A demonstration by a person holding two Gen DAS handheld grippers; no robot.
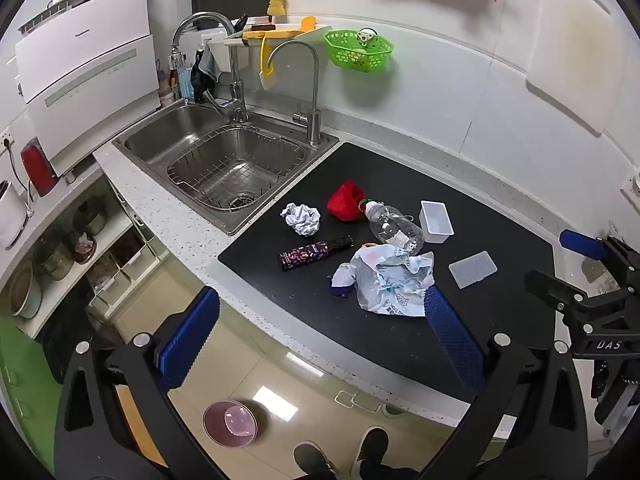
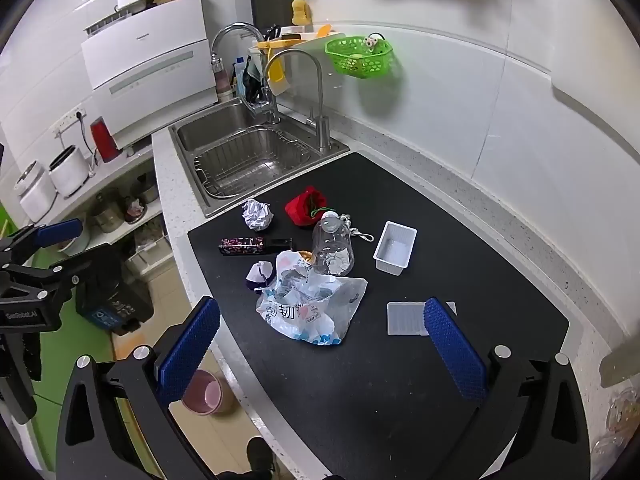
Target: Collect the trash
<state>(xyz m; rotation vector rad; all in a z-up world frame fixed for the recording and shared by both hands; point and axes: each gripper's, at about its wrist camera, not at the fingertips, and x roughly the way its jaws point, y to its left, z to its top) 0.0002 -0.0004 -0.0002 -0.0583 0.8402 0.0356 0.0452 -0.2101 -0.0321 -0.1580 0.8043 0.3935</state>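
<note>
Trash lies on a black mat (image 1: 400, 340) (image 2: 400, 380): a crumpled plastic bag (image 1: 390, 282) (image 2: 310, 306), a clear plastic bottle (image 1: 394, 224) (image 2: 332, 246), a crumpled paper ball (image 1: 302, 218) (image 2: 258, 214), a red pouch (image 1: 346, 200) (image 2: 306, 204), a dark patterned tube (image 1: 316, 252) (image 2: 254, 246), a white tray (image 1: 436, 222) (image 2: 395, 247) and a flat clear lid (image 1: 473, 269) (image 2: 406, 318). My left gripper (image 1: 318, 324) is open and empty, above the mat's front edge. My right gripper (image 2: 320, 328) is open and empty, above the mat near the bag.
A steel sink (image 1: 224, 160) (image 2: 248, 156) with two faucets lies left of the mat. A pink bin (image 1: 230, 423) (image 2: 204, 394) stands on the floor below the counter. A green basket (image 1: 358, 50) (image 2: 360, 56) hangs on the wall.
</note>
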